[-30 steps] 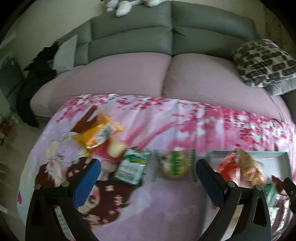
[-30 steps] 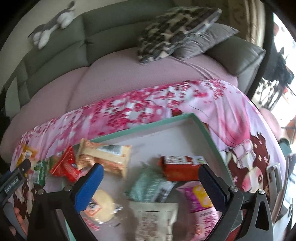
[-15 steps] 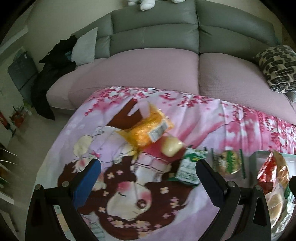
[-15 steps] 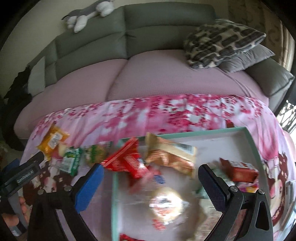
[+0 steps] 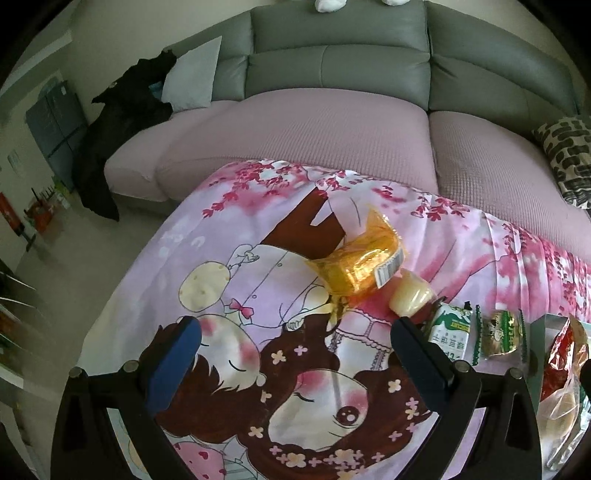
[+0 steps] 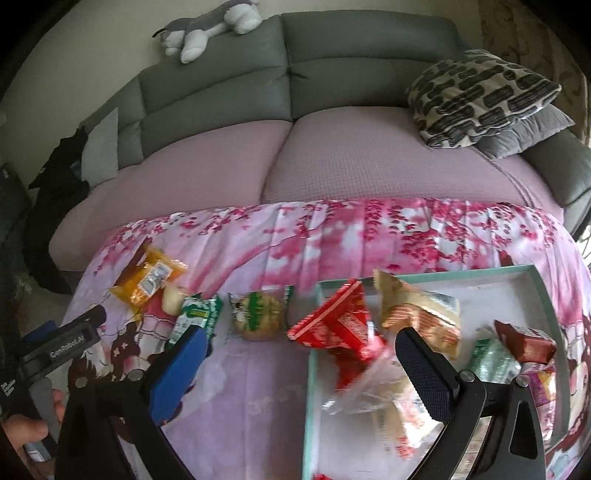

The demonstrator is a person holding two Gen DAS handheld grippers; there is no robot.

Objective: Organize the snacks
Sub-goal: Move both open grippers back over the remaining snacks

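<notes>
Four snacks lie in a row on the pink cartoon cloth: an orange packet [image 5: 358,266] [image 6: 147,277], a pale jelly cup [image 5: 412,295] [image 6: 171,299], a green-and-white packet [image 5: 450,328] [image 6: 194,314] and a green-wrapped round cake [image 5: 502,332] [image 6: 255,312]. A teal-rimmed tray [image 6: 310,387] [image 5: 543,328] holds a red packet [image 6: 340,325], a striped beige packet [image 6: 417,310], a brown-red box [image 6: 524,339] and several more. My left gripper [image 5: 295,332] is open above the cloth, left of the row. My right gripper [image 6: 301,339] is open over the tray's left rim, holding nothing.
A grey sofa [image 6: 332,74] with pink seat covers runs behind the table. It carries a patterned cushion [image 6: 480,99], a plush toy [image 6: 210,26] and dark clothing [image 5: 122,122]. A hand [image 6: 22,432] holds the left gripper's body [image 6: 70,347] at the cloth's left edge.
Both cameras have swung left. The left gripper went from above the green packets to the cloth's left part. The right gripper went from mid-tray to its left rim. Both stayed open.
</notes>
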